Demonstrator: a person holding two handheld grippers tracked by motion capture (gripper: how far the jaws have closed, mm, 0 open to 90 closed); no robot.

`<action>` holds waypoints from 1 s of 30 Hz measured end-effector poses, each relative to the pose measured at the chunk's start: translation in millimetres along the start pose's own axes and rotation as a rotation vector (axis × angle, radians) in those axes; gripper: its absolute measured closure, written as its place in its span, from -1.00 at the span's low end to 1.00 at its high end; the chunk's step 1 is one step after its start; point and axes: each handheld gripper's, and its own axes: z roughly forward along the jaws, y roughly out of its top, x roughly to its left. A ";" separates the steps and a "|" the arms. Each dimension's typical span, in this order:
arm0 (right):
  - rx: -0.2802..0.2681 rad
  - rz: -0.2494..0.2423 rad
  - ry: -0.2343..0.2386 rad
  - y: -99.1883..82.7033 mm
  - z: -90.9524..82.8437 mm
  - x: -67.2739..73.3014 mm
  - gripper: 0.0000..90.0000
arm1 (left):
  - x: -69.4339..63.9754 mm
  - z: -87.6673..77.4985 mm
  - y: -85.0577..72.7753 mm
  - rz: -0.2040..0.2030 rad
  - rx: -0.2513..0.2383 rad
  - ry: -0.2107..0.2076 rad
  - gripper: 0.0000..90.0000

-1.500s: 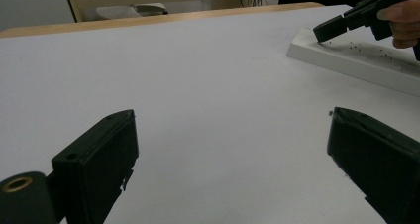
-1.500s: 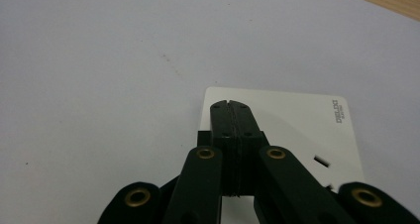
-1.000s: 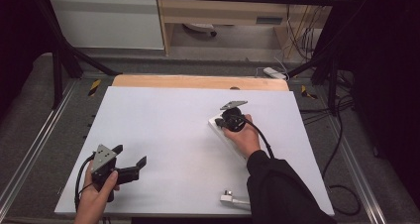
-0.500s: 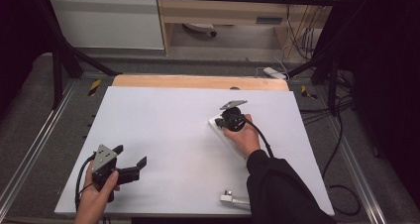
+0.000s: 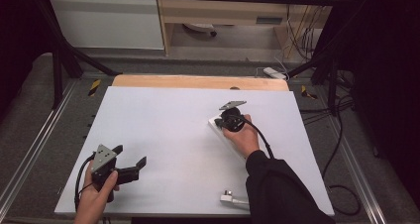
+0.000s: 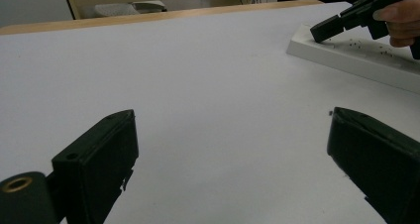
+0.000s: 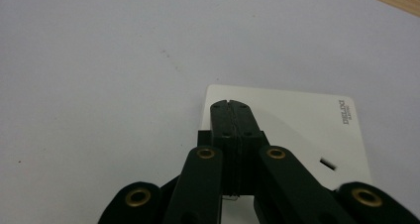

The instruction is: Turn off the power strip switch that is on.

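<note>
Jaws of the left gripper [image 5: 130, 160] stand wide apart, nothing between them; in the left gripper view both black jaws frame bare white surface [image 6: 208, 85]. Left hand [image 5: 96, 194] holds that gripper low near the near-left corner of the surface, grey three-cornered plate on top, cable looping beside the wrist.

Right gripper [image 7: 231, 105]: jaws pressed together, no gap, nothing seen between them. Their tips rest on or just over the far end of a flat white rectangular plastic block [image 7: 297, 120] with small dark lettering at one corner and a small slot; contact cannot be confirmed. From the high view the block [image 5: 216, 123] lies right of centre on the surface, angled, mostly covered by the right hand [image 5: 242, 137] and dark sleeve.

Left gripper view shows small dark specks on the block's top.

Small white and metal part [image 5: 229, 197] lies at the near edge, by the sleeve, well apart from the block.

Wooden strip [image 5: 198, 82] runs along the far edge.
</note>
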 end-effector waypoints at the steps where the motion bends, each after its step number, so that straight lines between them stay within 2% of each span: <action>1: -0.002 0.001 0.001 0.0 0.0 0.0 1.00 | 0.1 -0.2 0.0 0.002 0.001 -0.001 -0.88; 30: -0.013 0.009 0.009 1.9 -0.6 0.6 1.00 | 0.5 0.1 -0.2 -0.003 0.001 -0.001 -0.88</action>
